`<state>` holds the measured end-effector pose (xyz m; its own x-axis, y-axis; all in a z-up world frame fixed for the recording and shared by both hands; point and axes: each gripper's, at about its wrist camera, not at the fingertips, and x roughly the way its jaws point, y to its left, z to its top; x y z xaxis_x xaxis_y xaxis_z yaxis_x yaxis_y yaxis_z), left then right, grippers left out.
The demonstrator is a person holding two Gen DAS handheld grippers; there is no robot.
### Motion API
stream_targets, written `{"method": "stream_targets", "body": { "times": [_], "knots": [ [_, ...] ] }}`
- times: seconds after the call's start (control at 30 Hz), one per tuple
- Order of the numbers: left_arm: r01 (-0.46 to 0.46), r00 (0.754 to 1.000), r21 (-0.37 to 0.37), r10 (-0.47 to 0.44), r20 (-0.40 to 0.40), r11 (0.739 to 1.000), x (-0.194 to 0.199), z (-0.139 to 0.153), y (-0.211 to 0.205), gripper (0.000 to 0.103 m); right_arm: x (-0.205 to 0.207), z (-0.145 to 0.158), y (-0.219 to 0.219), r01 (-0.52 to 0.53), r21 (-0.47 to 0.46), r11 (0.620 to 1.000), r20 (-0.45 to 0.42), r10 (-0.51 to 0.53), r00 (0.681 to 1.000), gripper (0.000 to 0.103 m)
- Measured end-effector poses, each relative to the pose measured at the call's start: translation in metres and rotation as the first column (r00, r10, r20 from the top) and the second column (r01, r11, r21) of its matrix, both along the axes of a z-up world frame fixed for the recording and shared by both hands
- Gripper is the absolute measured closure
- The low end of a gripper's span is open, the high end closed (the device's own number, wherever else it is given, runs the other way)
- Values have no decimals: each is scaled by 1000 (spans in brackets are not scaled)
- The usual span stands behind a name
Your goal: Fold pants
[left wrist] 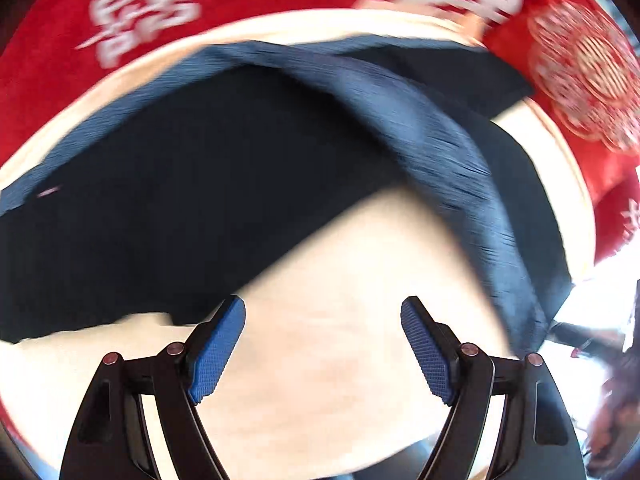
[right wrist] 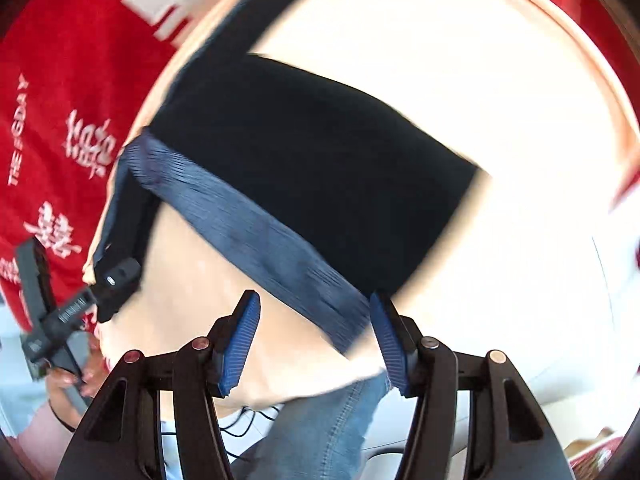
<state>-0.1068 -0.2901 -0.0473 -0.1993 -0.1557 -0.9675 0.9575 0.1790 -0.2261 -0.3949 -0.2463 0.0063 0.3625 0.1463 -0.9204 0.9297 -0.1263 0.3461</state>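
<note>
The dark pants lie ahead of the left gripper, spread across the pale round bench. Their ribbed blue waistband runs off to that gripper's right. The left gripper's jaws stand wide with nothing between them, over bare bench just short of the cloth edge, probably so it can approach for a fresh hold.

In the right wrist view, the right gripper is also wide and empty. The waistband ends just ahead of its fingers, likely the next place to grasp. Both views are blurred.
</note>
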Motion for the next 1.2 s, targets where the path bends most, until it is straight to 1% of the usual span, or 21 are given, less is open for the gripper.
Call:
{"method": "stream_targets", "body": {
  "times": [0.07, 0.13, 0.2, 0.23, 0.27, 0.3, 0.37, 0.4, 0.43, 0.5, 0.57, 0.6, 0.63, 0.67, 0.7, 0.77, 0.83, 0.97, 1.07, 1.13, 1.2],
  "knots": [
    [24, 999, -10, -24, -30, 1000, -24, 7, -11, 22, -15, -10, 13, 50, 26, 998, 7, -50, 999, 42],
    [43, 998, -29, -45, -49, 999, -39, -2, -5, 22, -26, -20, 23, 94, 42, 995, 29, -95, 995, 42],
    [55, 997, -36, -56, -50, 998, -60, 6, -5, 22, -27, -23, 26, 126, 41, 991, 74, -129, 989, 42],
    [54, 997, -31, -56, -62, 998, -61, 1, -11, 22, -29, -23, 26, 136, 37, 990, 103, -139, 985, 42],
    [51, 995, -22, -52, -80, 998, -66, -4, -17, 22, -22, -24, 25, 138, 36, 990, 127, -141, 982, 42],
    [49, 995, -14, -50, -82, 999, -81, -7, -34, 22, -19, -26, 22, 132, 40, 990, 163, -137, 977, 42],
    [38, 996, 2, -38, -82, 999, -88, -10, -38, 22, -16, -31, 16, 107, 42, 993, 218, -114, 969, 42],
    [29, 996, 8, -29, -84, 1000, -89, -8, -31, 22, -15, -33, 13, 94, 45, 995, 236, -102, 966, 42],
    [24, 997, 9, -23, -77, 1000, -94, -9, -32, 22, -11, -36, 11, 81, 50, 995, 253, -91, 963, 46],
    [21, 998, 2, -20, -53, 1000, -101, -9, -33, 22, -8, -45, 5, 65, 79, 995, 292, -86, 953, 58],
    [20, 998, 6, -19, -55, 1000, -105, -10, -36, 22, -7, -51, -2, 47, 125, 991, 319, -85, 944, 100],
    [16, 998, 10, -15, -67, 1000, -107, -9, -38, 22, -7, -48, -6, 34, 132, 991, 323, -75, 943, 100],
    [14, 996, 11, -13, -87, 1000, -108, -8, -40, 27, -9, -44, -9, 24, 127, 992, 325, -65, 943, 100],
    [16, 994, 8, -15, -108, 1000, -110, -6, -43, 46, -8, -38, -16, 7, 117, 993, 343, -47, 938, 100],
    [19, 992, 14, -17, -127, 1000, -111, -5, -46, 55, -6, -27, -29, -13, 98, 995, 372, -24, 928, 100],
    [2, 988, 31, 3, -155, 1000, -110, -2, -55, 77, -5, -11, -49, -34, 65, 997, 401, 6, 916, 100],
    [-29, 981, 15, 31, -190, 999, -108, 10, -63, 78, -2, 7, -78, -60, 23, 998, 421, 45, 906, 100],
    [-76, 979, -51, 65, -196, 996, -104, 43, -88, 78, 7, 39, -159, -115, -85, 990, 438, 141, 888, 100],
    [-115, 976, -117, 91, -196, 987, -102, 61, -122, 78, 13, 54, -218, -149, -161, 976, 429, 205, 880, 100],
    [-143, 978, -168, 114, -172, 975, -94, 73, -146, 78, 25, 55, -265, -193, -203, 960, 400, 261, 878, 100],
    [-157, 985, -207, 138, -106, 966, -85, 81, -169, 77, 45, 47, -312, -249, -239, 938, 339, 321, 884, 100]
  ]
}}
